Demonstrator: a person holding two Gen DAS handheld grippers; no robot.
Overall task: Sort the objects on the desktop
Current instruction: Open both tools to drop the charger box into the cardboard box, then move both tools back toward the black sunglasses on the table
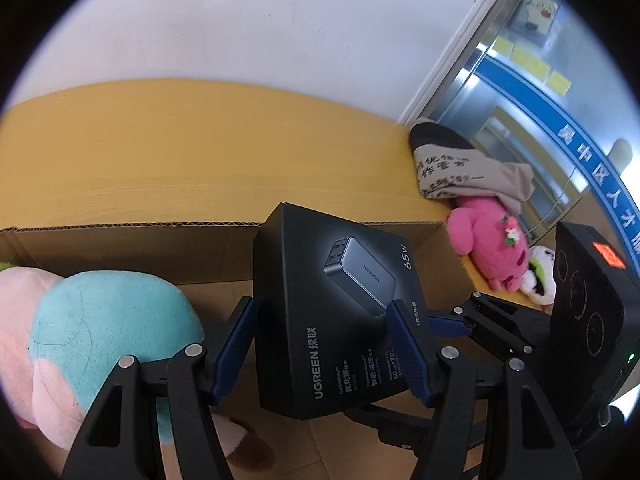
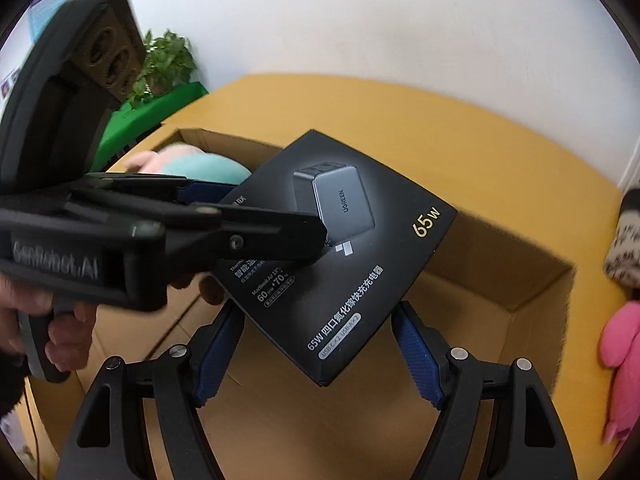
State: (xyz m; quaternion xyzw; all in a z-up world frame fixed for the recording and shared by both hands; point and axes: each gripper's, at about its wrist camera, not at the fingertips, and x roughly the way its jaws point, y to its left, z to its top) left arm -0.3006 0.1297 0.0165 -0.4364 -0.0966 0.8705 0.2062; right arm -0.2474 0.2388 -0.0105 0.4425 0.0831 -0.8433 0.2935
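Note:
A black UGREEN charger box [image 1: 336,312] hangs tilted over an open cardboard box [image 1: 132,240]. My left gripper [image 1: 320,320] is shut on the charger box, its blue pads [image 1: 236,344] pressing both sides. In the right wrist view the charger box [image 2: 352,264] sits between my right gripper's [image 2: 316,328] pads [image 2: 416,352], one corner low between them; a small gap shows at each pad, so its jaws stand open. The left gripper's body [image 2: 168,232] reaches in from the left and covers part of the charger box. The right gripper also shows in the left wrist view [image 1: 472,324].
A teal and pink plush [image 1: 100,340] lies inside the cardboard box [image 2: 520,280] at its left end. A pink plush [image 1: 488,240], a beige cloth item [image 1: 464,172] and a white-green toy [image 1: 540,276] lie on the yellow desk [image 1: 200,148]. A potted plant [image 2: 164,64] stands far left.

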